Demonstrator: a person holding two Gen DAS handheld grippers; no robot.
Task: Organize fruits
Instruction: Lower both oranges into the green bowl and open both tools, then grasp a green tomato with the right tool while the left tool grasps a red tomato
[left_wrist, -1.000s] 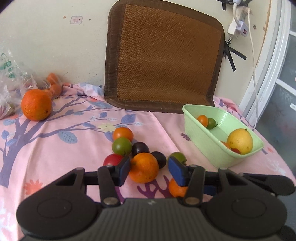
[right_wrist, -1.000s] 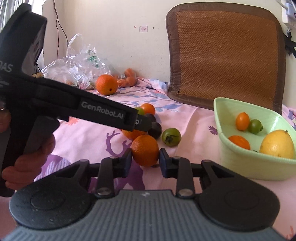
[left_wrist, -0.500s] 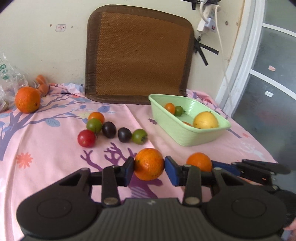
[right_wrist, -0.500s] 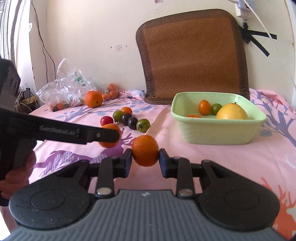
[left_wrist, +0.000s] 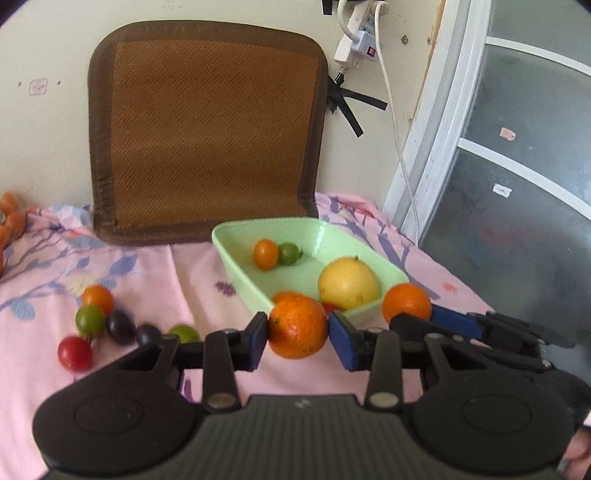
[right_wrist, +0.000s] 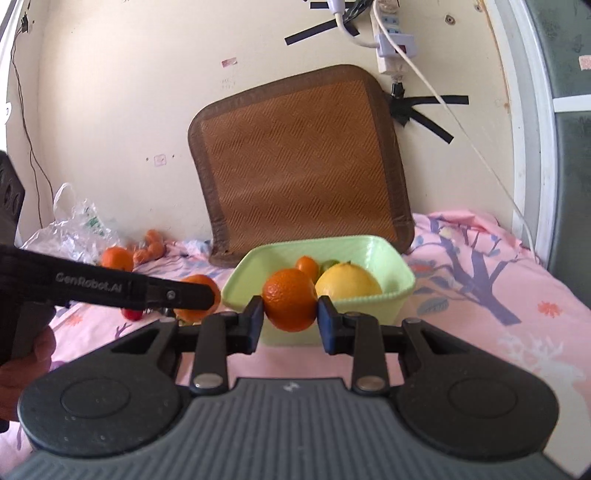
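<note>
Orange fruit is riding in both tools: the left gripper (left_wrist: 297, 334) is clenching one orange (left_wrist: 297, 326) short of the green basket (left_wrist: 242, 275), the right gripper (right_wrist: 290, 317) another (right_wrist: 290, 299) at its near rim. Crowding together, they risk bumping the yellow fruit (left_wrist: 348, 283); open room is lying toward the far wall.
</note>
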